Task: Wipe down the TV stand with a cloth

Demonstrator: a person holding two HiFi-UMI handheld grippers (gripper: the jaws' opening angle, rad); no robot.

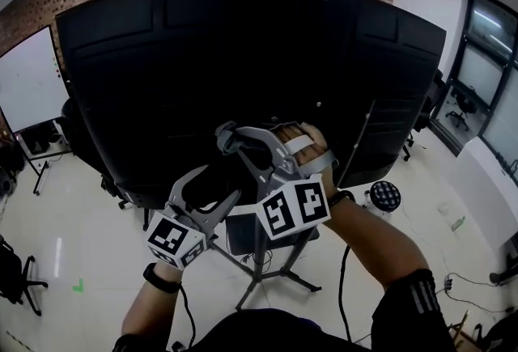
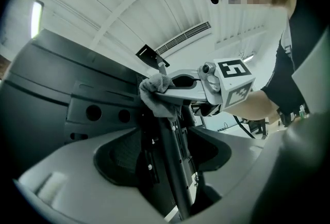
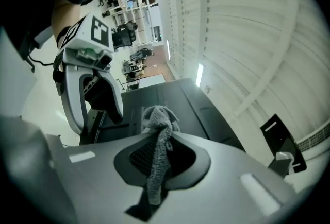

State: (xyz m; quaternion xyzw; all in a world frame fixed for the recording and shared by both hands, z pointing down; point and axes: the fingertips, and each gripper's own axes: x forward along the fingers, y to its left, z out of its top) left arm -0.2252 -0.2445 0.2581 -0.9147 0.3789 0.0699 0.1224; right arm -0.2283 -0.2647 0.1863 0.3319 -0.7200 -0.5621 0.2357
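The big black TV [image 1: 202, 75] shows its back and stands on a dark metal stand [image 1: 261, 257] with splayed legs. My right gripper [image 1: 228, 138] is shut on a grey cloth [image 1: 223, 134], which it holds against the top of the stand's post, just under the TV. The cloth [image 3: 156, 156] hangs out between the shut jaws in the right gripper view. My left gripper [image 1: 212, 190] is lower and to the left, open. The post [image 2: 172, 166] shows in the gap between its jaws. The cloth [image 2: 157, 95] is bunched on the post there.
A whiteboard [image 1: 28, 79] on a wheeled frame stands at the left. Office chairs sit behind the TV. A round dotted object [image 1: 384, 197] lies on the floor at the right. Cables [image 1: 344, 277] trail over the pale floor near the stand's legs.
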